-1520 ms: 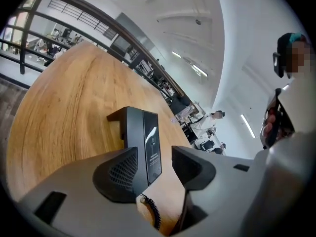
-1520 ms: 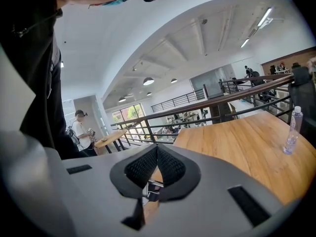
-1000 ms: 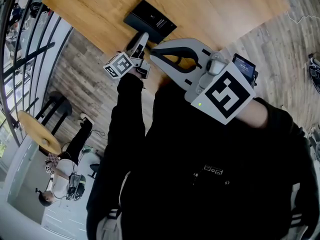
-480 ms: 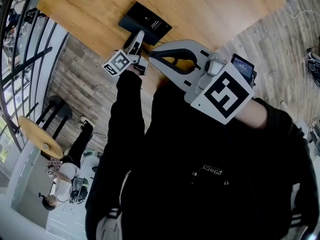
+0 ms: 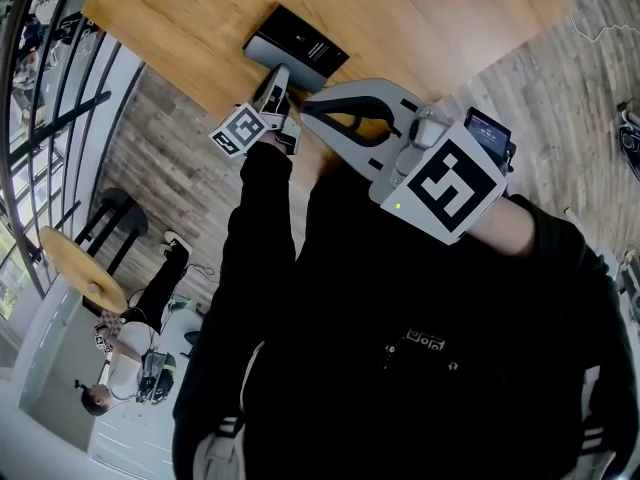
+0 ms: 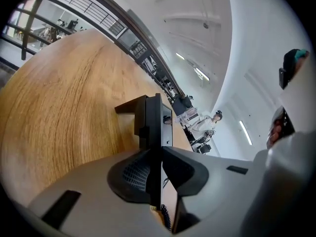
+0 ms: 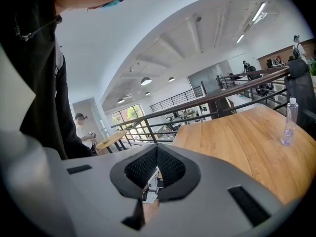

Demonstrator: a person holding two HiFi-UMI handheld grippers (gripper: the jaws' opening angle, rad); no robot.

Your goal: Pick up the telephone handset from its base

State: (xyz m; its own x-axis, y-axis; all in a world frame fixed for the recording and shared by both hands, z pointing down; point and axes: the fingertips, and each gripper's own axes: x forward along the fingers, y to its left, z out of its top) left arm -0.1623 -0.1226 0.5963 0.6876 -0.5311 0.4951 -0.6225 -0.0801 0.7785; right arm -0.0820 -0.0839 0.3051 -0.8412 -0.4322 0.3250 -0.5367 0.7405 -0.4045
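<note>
A black telephone (image 5: 305, 40) lies on the wooden table (image 5: 180, 13). My left gripper (image 5: 279, 76) reaches its near end. In the left gripper view the black handset (image 6: 153, 120) stands edge-on between the jaws of the left gripper (image 6: 156, 164). The jaws have just been closing, and both pads now press on the handset. A coiled cord (image 6: 166, 218) shows below the pads. My right gripper (image 5: 308, 108) hovers to the right of the left one, clear of the phone. In its own view the right gripper (image 7: 157, 166) is shut with nothing between the pads.
The table's near edge (image 5: 215, 98) runs just under both grippers, with a drop to a lower floor beyond. A clear water bottle (image 7: 289, 122) stands on the table at the far right. A railing (image 7: 212, 100) borders the table's far side. People sit on the lower floor (image 5: 120, 353).
The left gripper stays at the phone's near end and its fingers look closer together than before. The right gripper has not moved.
</note>
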